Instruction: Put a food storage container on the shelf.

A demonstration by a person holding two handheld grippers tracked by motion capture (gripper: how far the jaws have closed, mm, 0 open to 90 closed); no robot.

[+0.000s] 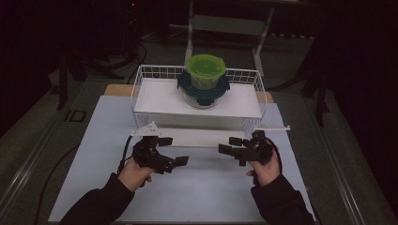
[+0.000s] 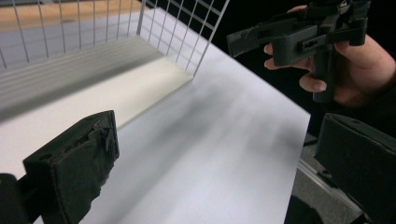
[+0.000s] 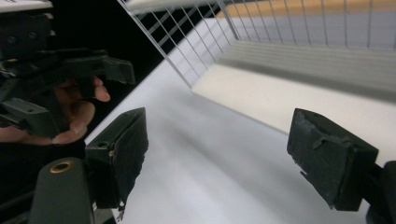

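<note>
A white wire basket (image 1: 141,82) stands at the back of the pale table mat (image 1: 197,197). Inside it a green-lidded tub (image 1: 205,70) is stacked on a dark teal-lidded glass container (image 1: 202,93). In front of the basket, my left gripper (image 1: 174,150) and right gripper (image 1: 228,144) point toward each other, both open and holding nothing. The left gripper view has its own jaws wide apart (image 2: 217,135) over the bare mat, with the right gripper (image 2: 299,37) beyond. In the right gripper view its own gripper (image 3: 219,130) is spread too, and the left gripper (image 3: 60,74) is held farther off.
The basket's mesh wall (image 2: 177,28) and its cream base slab (image 2: 140,88) lie just ahead of both grippers, the wall (image 3: 196,42) also in the right gripper view. A white metal frame (image 1: 225,23) stands behind the table. Dark floor surrounds the mat.
</note>
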